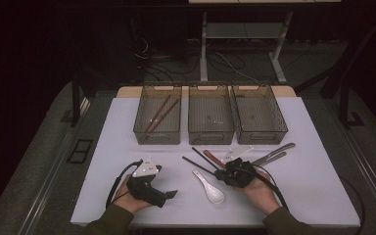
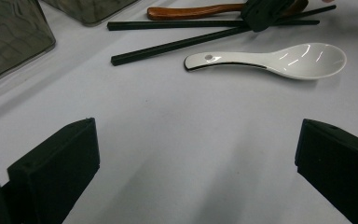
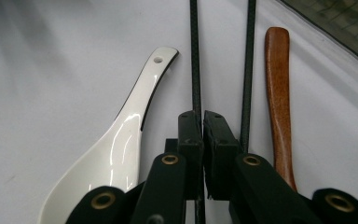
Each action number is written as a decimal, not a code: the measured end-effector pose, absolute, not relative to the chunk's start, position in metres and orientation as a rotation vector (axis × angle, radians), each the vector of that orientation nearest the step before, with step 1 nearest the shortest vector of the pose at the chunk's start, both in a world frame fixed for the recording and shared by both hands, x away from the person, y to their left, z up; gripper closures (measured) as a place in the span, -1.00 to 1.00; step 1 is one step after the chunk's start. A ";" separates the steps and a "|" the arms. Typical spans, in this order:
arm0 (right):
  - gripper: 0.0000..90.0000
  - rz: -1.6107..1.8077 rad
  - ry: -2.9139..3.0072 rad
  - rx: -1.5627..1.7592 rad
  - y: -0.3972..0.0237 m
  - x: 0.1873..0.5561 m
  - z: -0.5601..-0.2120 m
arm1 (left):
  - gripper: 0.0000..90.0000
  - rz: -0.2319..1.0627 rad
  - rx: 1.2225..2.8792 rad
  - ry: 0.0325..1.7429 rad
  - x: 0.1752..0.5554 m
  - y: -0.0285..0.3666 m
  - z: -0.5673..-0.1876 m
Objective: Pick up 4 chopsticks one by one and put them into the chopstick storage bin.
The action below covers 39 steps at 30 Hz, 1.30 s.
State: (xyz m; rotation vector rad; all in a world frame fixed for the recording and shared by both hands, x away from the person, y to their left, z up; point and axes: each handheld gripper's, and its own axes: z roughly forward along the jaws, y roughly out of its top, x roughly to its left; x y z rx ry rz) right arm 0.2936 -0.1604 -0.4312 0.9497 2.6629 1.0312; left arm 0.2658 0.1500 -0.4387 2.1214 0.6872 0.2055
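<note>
High view: right gripper (image 1: 231, 171) low on the white table (image 1: 313, 196), pinching a black chopstick (image 1: 198, 166); white spoon (image 1: 209, 187) at its 7 o'clock. Left gripper (image 1: 169, 195) rests well apart.

Left gripper view: jaws wide, bare table between; spoon (image 2: 279, 59) at 1 o'clock.

Right gripper view: jaws clamped on chopstick (image 3: 195, 56); second chopstick (image 3: 248, 70) seemingly loose alongside, wooden handle (image 3: 279, 102) at 2 o'clock.

White tabletop (image 1: 103, 161). Three grey bins (image 1: 209, 113) in a row; brown chopsticks (image 1: 161, 113) in the leftmost. Right gripper (image 1: 223, 170) at black chopsticks (image 1: 201, 163), white spoon (image 1: 209, 187) just beside. Left gripper (image 1: 169, 195) apart.
</note>
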 end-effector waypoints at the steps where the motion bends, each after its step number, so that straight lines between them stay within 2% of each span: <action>1: 0.92 1.035 2.660 0.946 -0.161 0.294 -0.430 | -1.00 0.206 2.122 0.687 0.266 0.150 -0.439; 39: 0.92 1.192 2.549 0.989 -0.206 0.293 -0.391 | -1.00 0.204 2.124 0.653 0.265 0.150 -0.438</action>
